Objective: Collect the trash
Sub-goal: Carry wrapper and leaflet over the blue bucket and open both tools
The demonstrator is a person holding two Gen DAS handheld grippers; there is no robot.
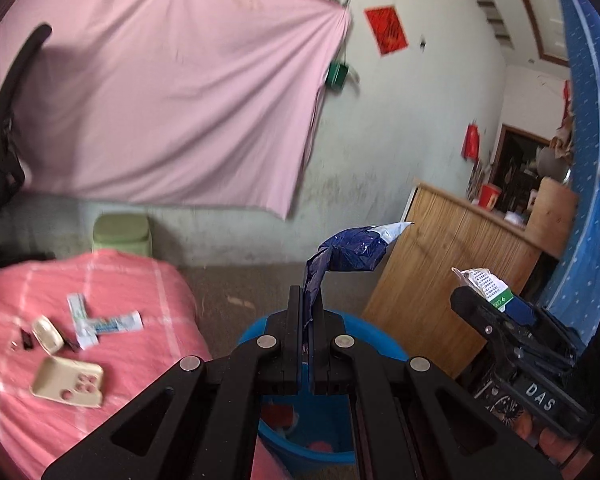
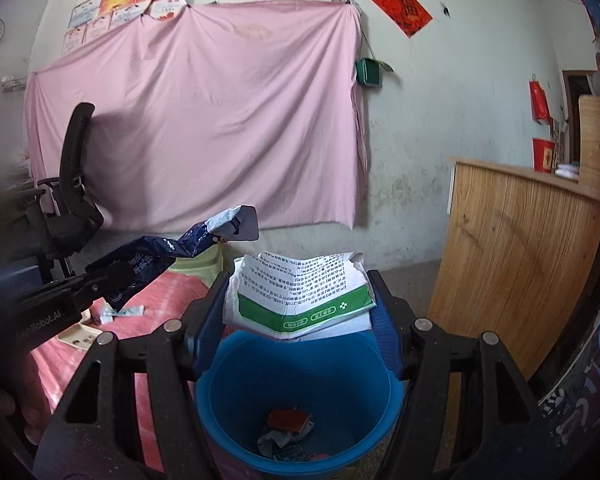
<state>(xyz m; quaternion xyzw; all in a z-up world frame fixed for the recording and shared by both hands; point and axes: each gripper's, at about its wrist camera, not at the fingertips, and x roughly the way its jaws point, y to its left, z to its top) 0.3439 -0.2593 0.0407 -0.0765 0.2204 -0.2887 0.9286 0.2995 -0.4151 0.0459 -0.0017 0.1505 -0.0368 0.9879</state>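
Right wrist view: both claws carry trash above the blue bucket [image 2: 300,364].
Right gripper [image 2: 298,300] clamps a flattened box [image 2: 300,292]; left gripper [image 1: 306,300] pinches a blue wrapper [image 1: 348,252].

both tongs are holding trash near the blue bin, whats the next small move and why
Probably open the right tongs: the flattened green-and-white carton they clamp hangs directly over the open blue bin, so it should drop in. The left tongs with the blue wrapper sit nearer the rim.

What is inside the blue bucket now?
At the bottom of the blue bucket lie a red piece and some crumpled wrappers. The flattened white-and-green box covers its far rim, so nothing shows there.
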